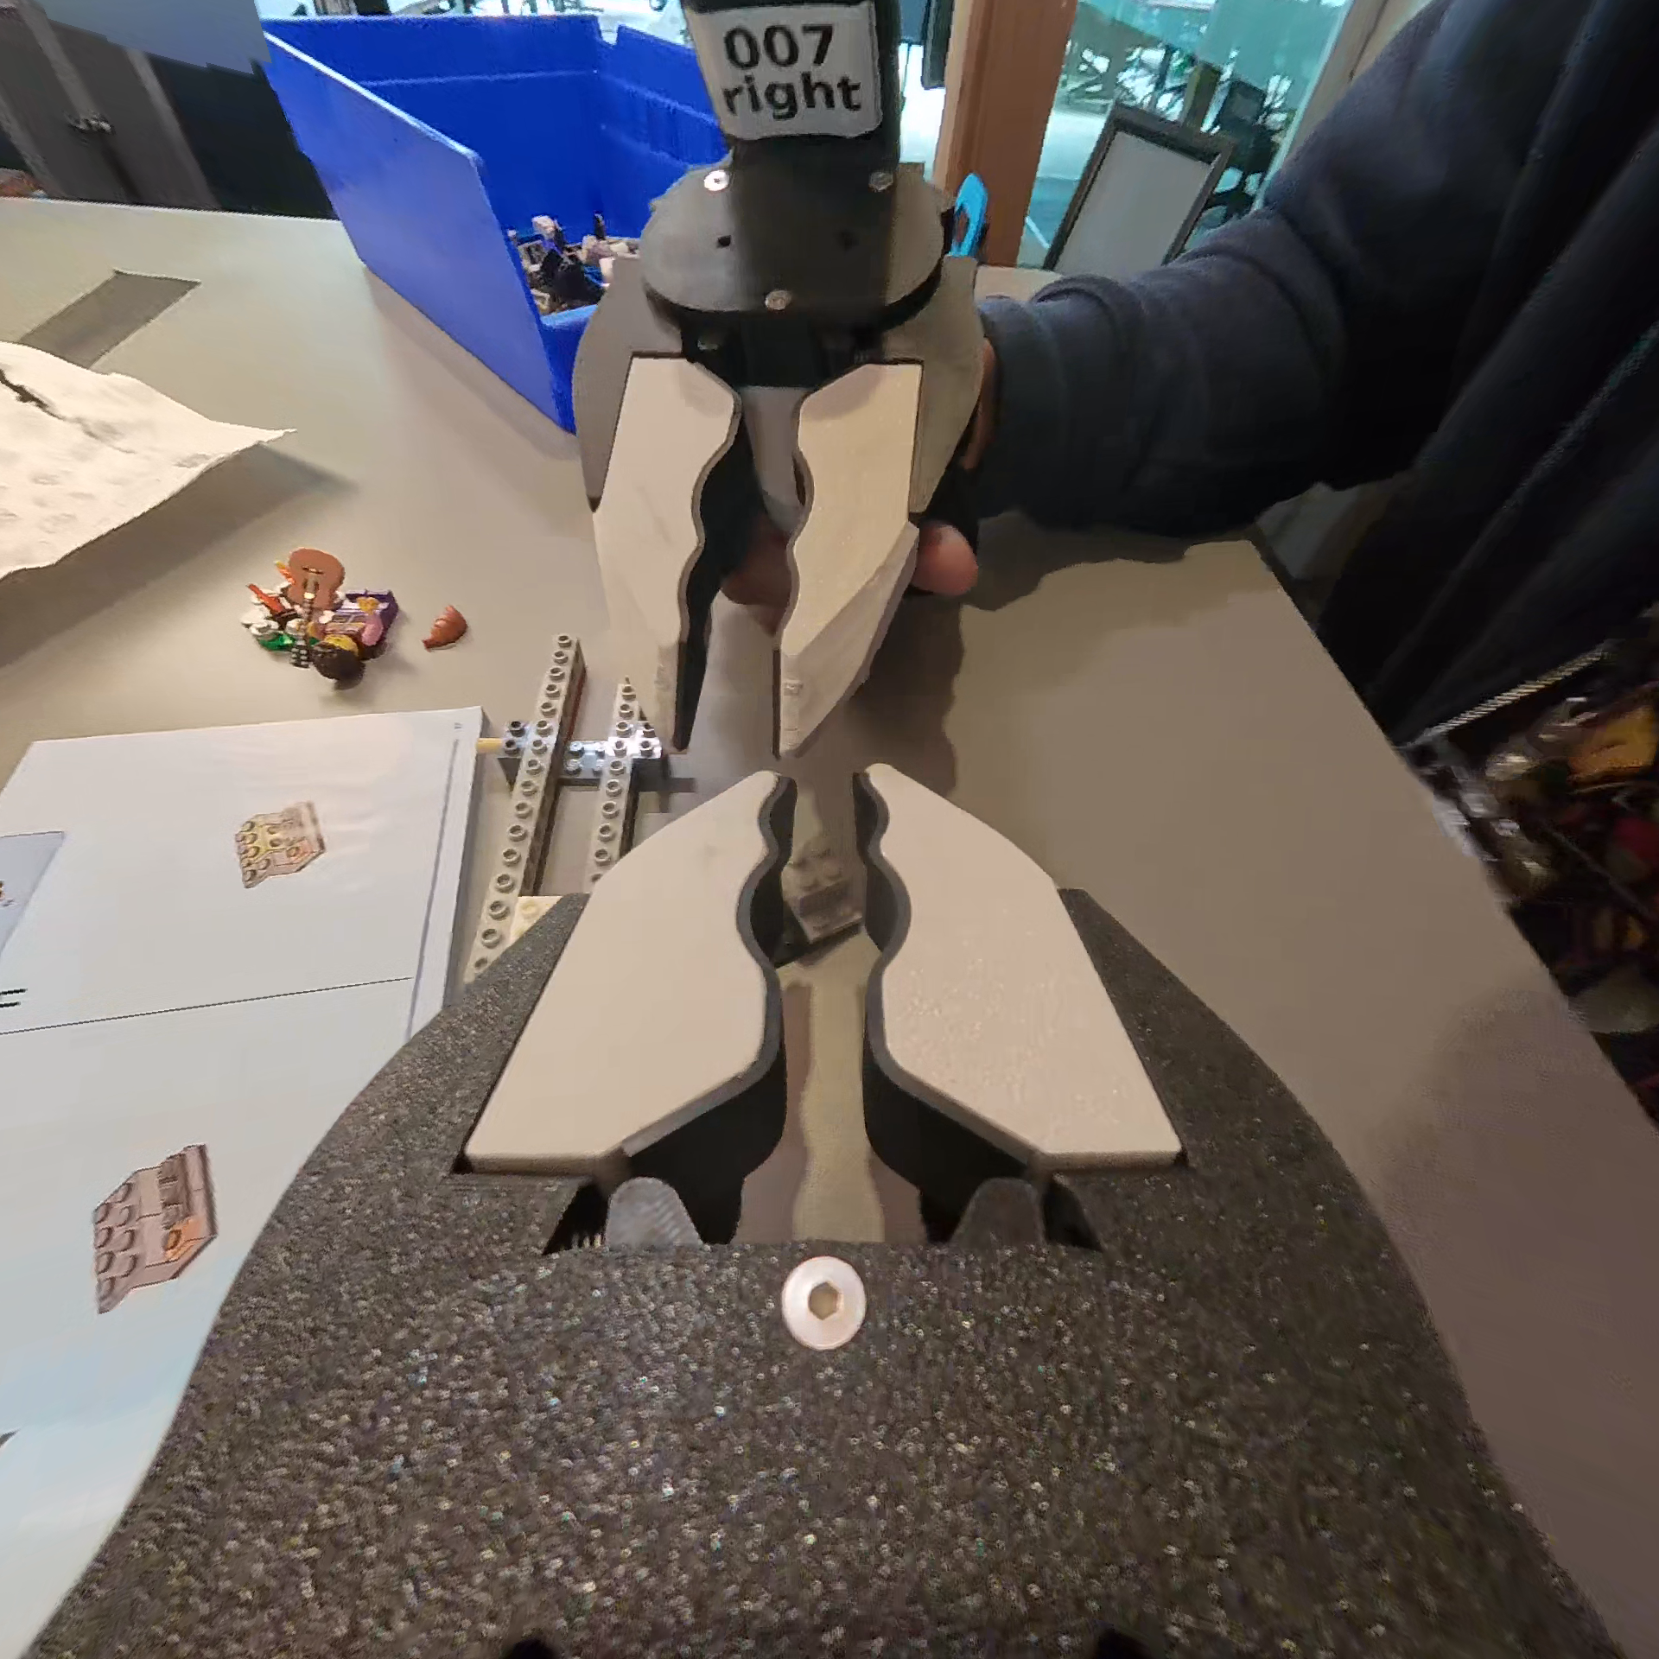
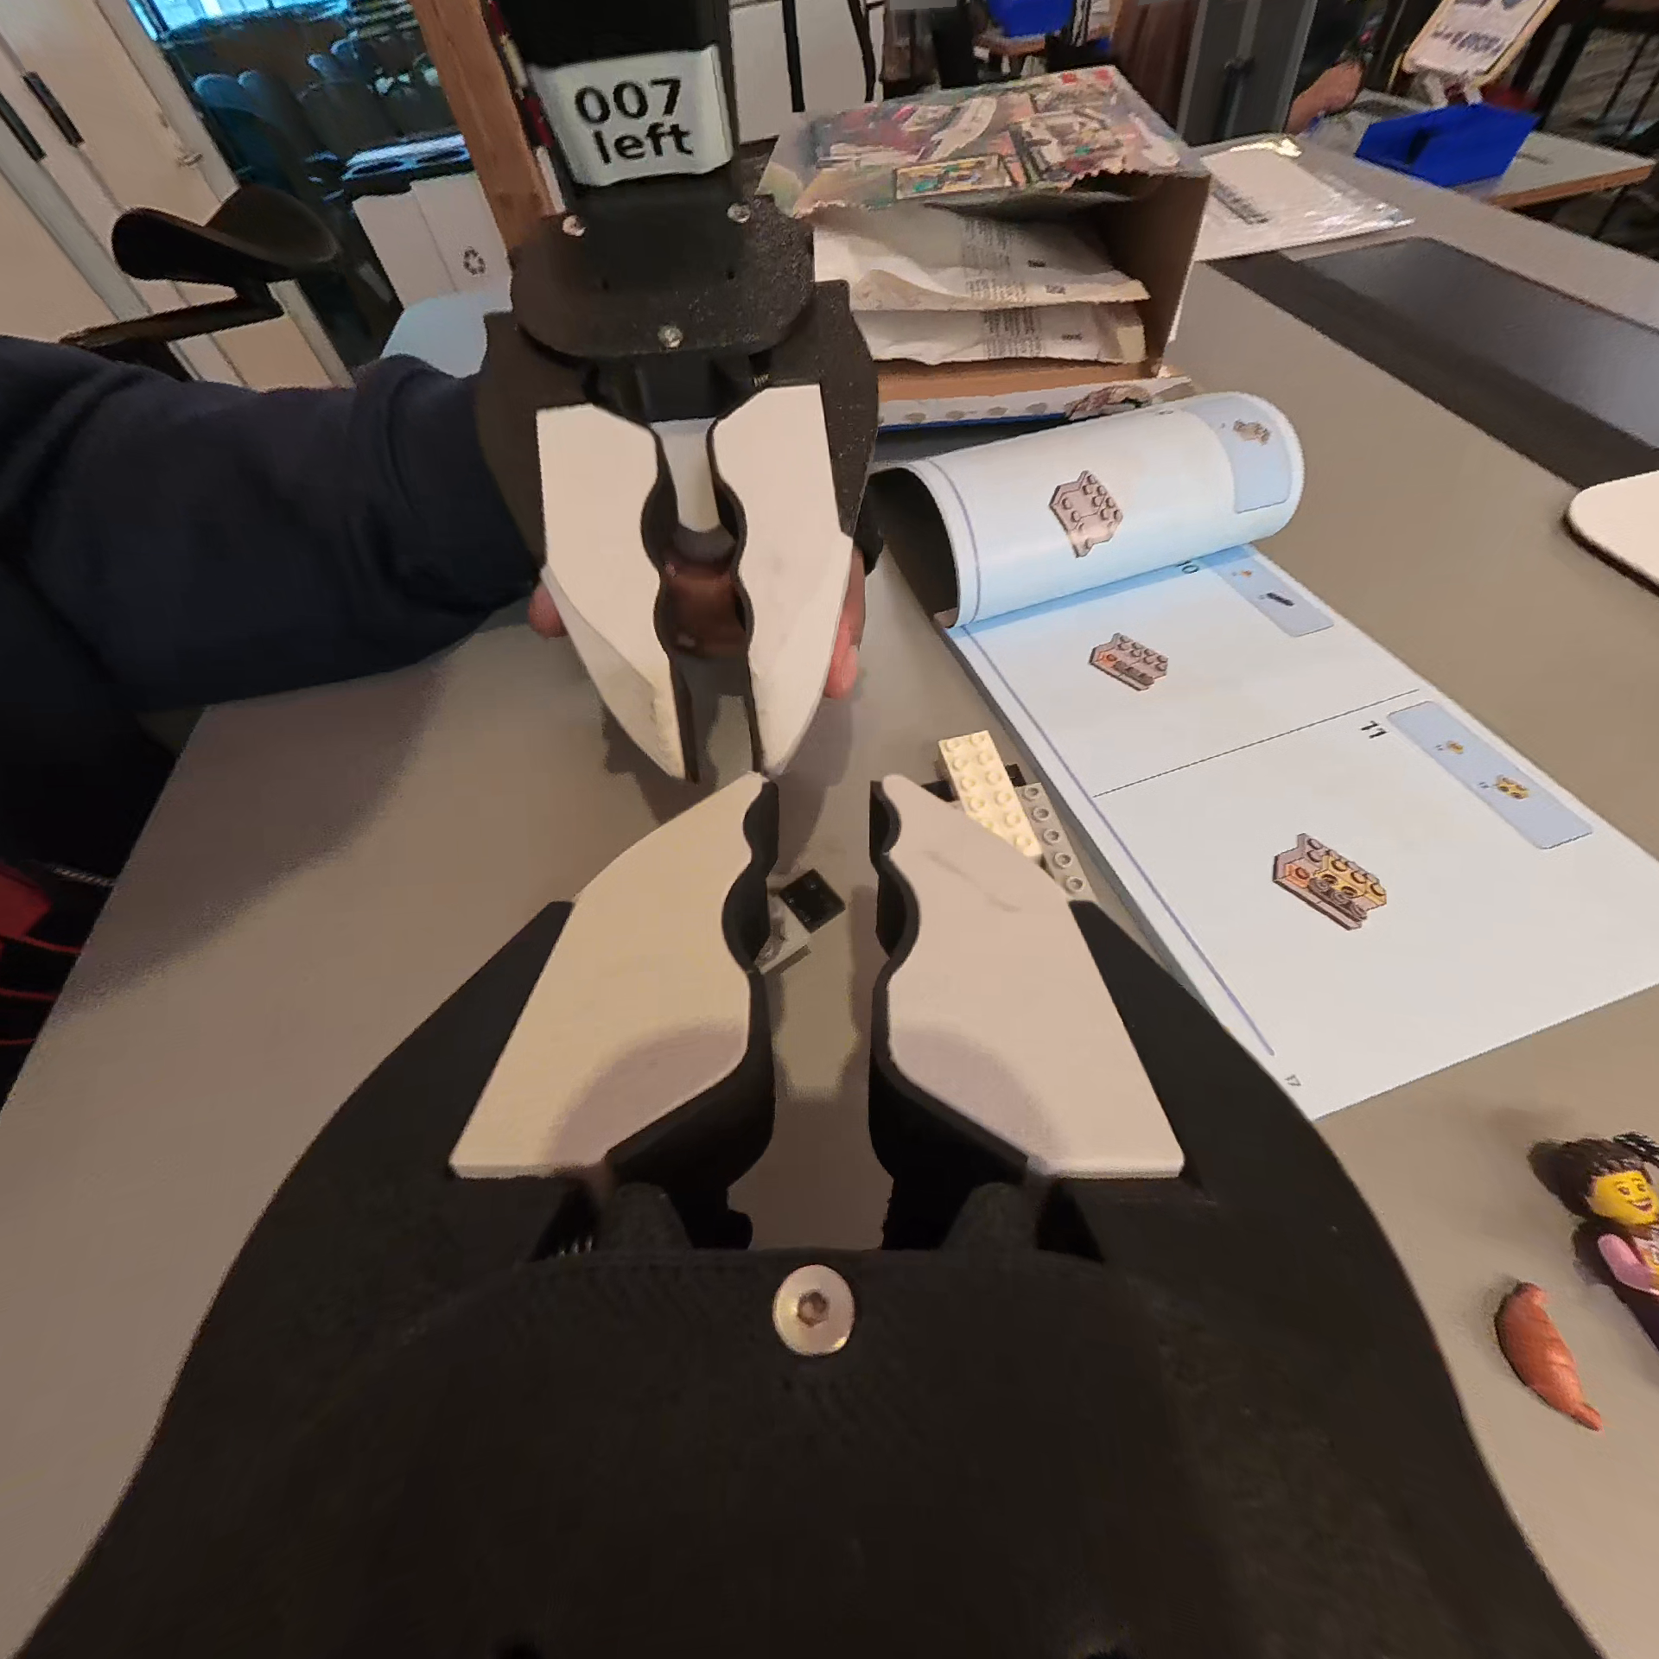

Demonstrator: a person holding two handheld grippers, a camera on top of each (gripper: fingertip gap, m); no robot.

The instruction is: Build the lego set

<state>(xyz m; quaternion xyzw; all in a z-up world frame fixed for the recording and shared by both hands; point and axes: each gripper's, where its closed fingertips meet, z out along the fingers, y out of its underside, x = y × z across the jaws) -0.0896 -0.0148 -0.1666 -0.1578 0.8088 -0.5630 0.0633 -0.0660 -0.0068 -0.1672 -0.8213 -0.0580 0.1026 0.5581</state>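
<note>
Left claw: fingers apart by a narrow slot, clamped on nothing. A small grey studded brick shows through the slot, low centre of the left wrist view. It looks to lie on the tabletop, with no pad pressing on it.

Right claw: fingers apart, a bit wider, nothing gripped. A black-and-grey piece lies under its slot, centre of the right wrist view. I cannot tell if it is the same brick.

The two claws point at each other, tips almost meeting, centre frame in both views. Any closing has to stay square to the brick, since the other claw's tips are just beside.

Crowded side: the grey studded beams and open booklet at left centre of the left view, and the toy bits pile further up left. The blue bin is at upper left.

Open room: bare tabletop at right of the left view, up to the tabletop edge at far right, where a dark sleeve comes in.
</note>
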